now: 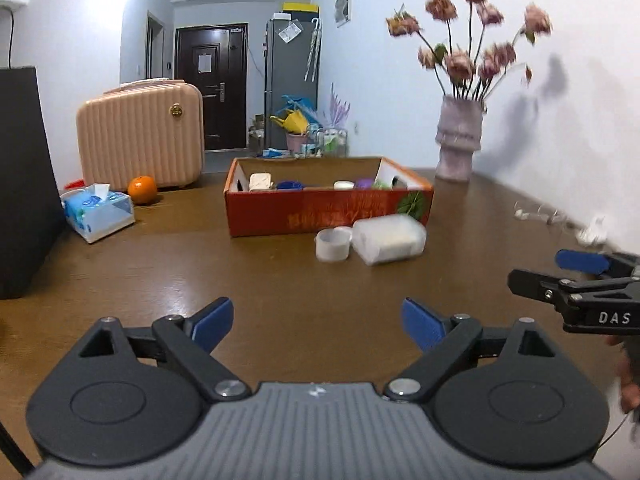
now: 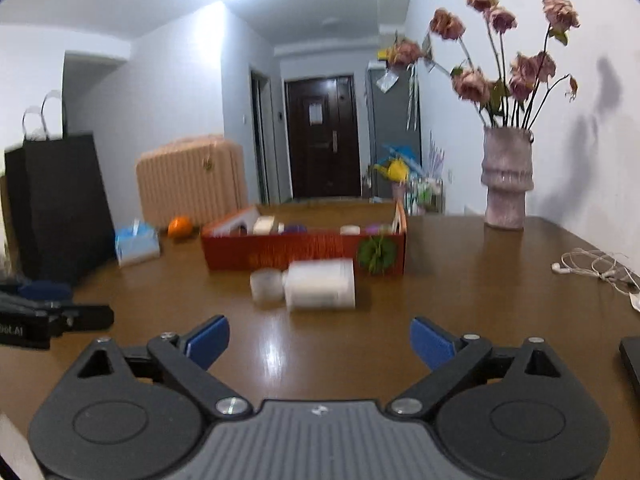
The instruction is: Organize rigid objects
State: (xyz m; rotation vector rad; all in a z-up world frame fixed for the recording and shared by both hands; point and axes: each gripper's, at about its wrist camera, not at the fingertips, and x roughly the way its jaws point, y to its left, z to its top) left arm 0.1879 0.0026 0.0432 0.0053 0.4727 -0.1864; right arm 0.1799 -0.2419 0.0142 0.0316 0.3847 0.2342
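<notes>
Both of my tongs stand wide with nothing between the blue pads: the left tongs [image 1: 318, 322] and the right tongs [image 2: 320, 344] each hover above bare brown table [image 1: 280, 280], well short of the work. The items left to sort are a frosted plastic container [image 1: 389, 239] lying on its side and a small white cup [image 1: 333, 243] touching its left end; both rest just in front of the red cardboard box [image 1: 320, 212], which already holds several small items I cannot identify with certainty. From the left tongs the pair lies ahead and slightly to the right; from the right tongs the container [image 2: 322, 286] lies ahead and almost dead centre, the cup [image 2: 267, 286] a little to the left. The container's long axis runs across my view, parallel to the box's front wall, so, in my judgement, a grip across its short width suits tongs coming in straight. I judge the right hand better lined up for the container and the left for the cup. Legible writing: "DAS" on the right tongs as seen from the left camera. The box print and a partial word on the left tongs are too blurred to read.
</notes>
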